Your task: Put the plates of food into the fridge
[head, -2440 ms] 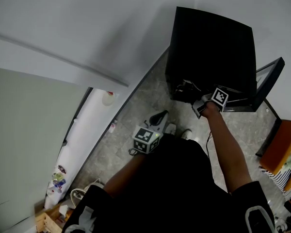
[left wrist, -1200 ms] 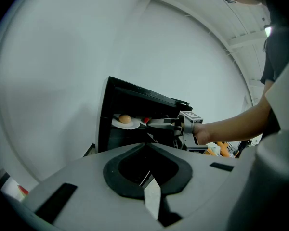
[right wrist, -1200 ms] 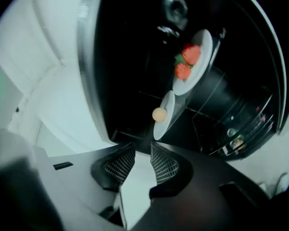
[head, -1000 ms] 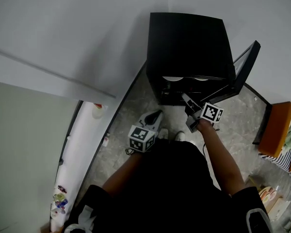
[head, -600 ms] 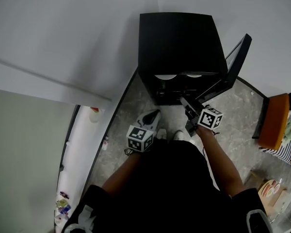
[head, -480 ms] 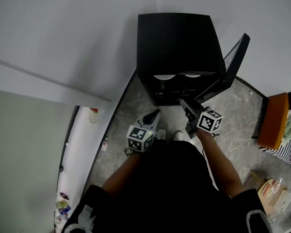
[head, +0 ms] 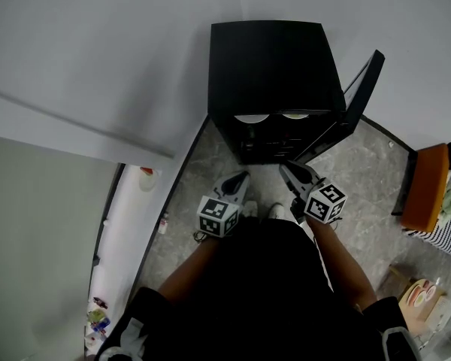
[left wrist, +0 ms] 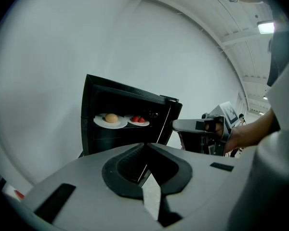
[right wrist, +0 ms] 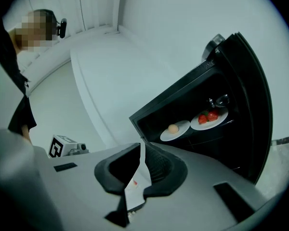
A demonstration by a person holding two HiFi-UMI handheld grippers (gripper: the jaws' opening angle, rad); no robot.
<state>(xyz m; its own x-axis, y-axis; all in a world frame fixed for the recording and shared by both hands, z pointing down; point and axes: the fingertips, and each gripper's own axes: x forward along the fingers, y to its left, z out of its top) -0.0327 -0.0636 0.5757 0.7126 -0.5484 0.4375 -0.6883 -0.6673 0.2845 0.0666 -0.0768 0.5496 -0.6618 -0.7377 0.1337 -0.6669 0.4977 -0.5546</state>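
Two plates [right wrist: 182, 126] sat inside the fridge [head: 274, 66]. My left gripper [head: 241, 177] and right gripper [head: 287, 169] were closed, empty; shutting the door [head: 363, 89] looked next.

The fridge [head: 274, 66] is standing on the floor [head: 210, 164] against the wall [head: 135, 51], its door [head: 357, 96] hanging open to the right. Two plates are sitting side by side on one shelf inside: the left plate [head: 249, 118] carrying a single round item, the right plate [head: 295, 115], nearer the door, carrying several small pieces. A person is standing before the fridge, holding the left claw [head: 237, 180] and the right claw [head: 289, 170] short of the opening. A chair [head: 428, 194] is sitting well off to the right.
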